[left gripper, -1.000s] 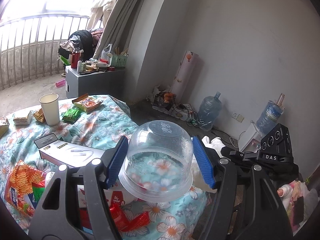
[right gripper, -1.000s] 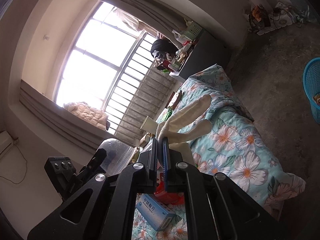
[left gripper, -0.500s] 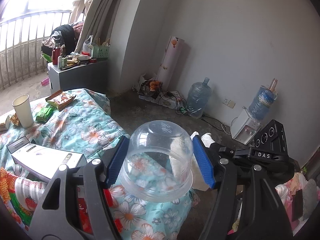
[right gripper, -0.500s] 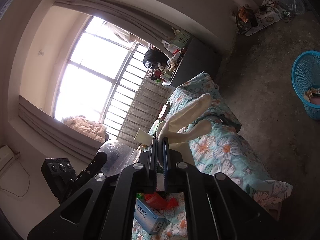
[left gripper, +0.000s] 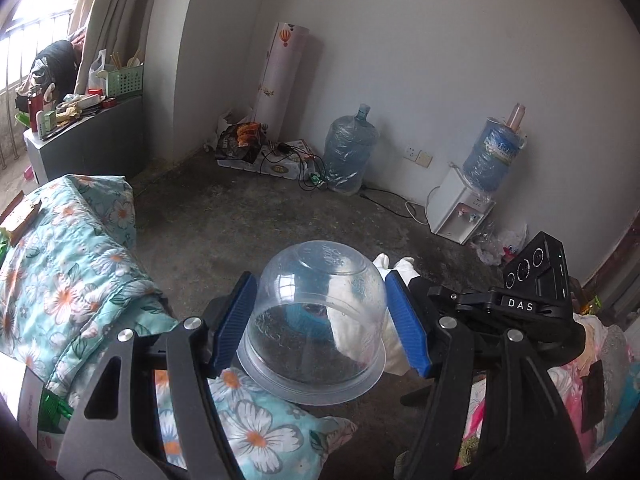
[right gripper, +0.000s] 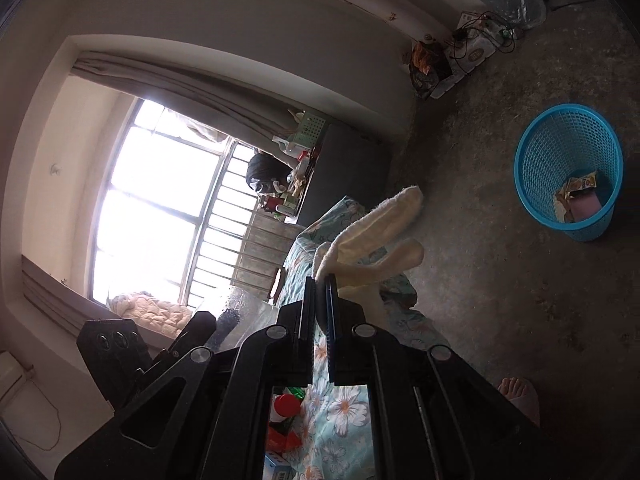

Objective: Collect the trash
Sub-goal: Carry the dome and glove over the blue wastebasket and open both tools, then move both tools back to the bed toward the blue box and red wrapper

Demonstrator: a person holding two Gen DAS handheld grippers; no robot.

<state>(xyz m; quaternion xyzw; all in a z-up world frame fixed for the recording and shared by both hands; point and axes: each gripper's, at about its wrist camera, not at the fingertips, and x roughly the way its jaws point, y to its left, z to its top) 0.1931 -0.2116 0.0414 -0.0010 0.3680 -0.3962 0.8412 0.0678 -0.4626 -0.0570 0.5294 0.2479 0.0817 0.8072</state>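
Note:
My left gripper [left gripper: 320, 320] is shut on a clear plastic bowl [left gripper: 316, 312], held upside down between the blue pads above the floor beside the bed. In the right wrist view, my right gripper [right gripper: 320, 284] is shut on the cuff of a cream glove [right gripper: 376, 232], whose fingers stick out ahead. The same glove [left gripper: 400, 268] shows just behind the bowl in the left wrist view. A blue mesh basket [right gripper: 560, 144] stands on the concrete floor at the right, with wrappers and a pink item inside. The bowl [right gripper: 244, 312] also appears at the lower left of that view.
The bed with a floral quilt [left gripper: 68, 272] lies at the left, with wrappers and boxes on it. A grey cabinet [left gripper: 84, 136], a water jug [left gripper: 350, 156], a water dispenser [left gripper: 460, 212] and cables line the wall. A person's bare foot [right gripper: 516, 392] rests on the floor.
Both grippers have swung away from the bed toward the open floor, and the blue basket has come fully into the right view. Both grips look unchanged.

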